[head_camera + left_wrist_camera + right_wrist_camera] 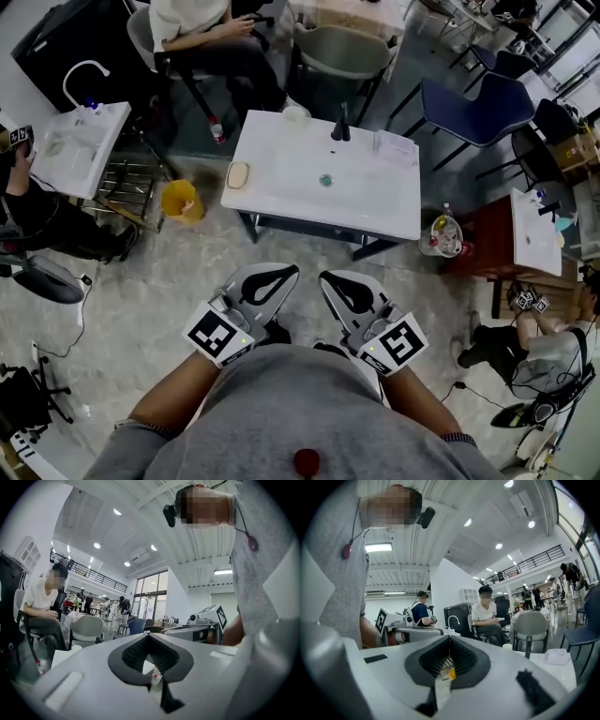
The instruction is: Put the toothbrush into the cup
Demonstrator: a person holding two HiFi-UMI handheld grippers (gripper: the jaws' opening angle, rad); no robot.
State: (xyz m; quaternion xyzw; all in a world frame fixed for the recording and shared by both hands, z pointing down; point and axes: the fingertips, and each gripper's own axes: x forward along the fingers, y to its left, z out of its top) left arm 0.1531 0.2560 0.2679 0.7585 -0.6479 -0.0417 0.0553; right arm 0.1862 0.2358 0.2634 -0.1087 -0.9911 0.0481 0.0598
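A white cup stands at the far left corner of a white basin table, left of a black tap. I cannot pick out a toothbrush; a clear holder sits at the table's far right. Both grippers are held close to my body, short of the table, pointing level at it. My left gripper is shut with nothing in it, and so is my right gripper. The left gripper view shows its tips touching. In the right gripper view, past the touching tips, the cup and tap appear.
A tan soap-like pad lies at the table's left edge. A yellow bucket and another white basin stand to the left. A seated person, a grey chair and a blue chair are behind. A brown cabinet stands at the right.
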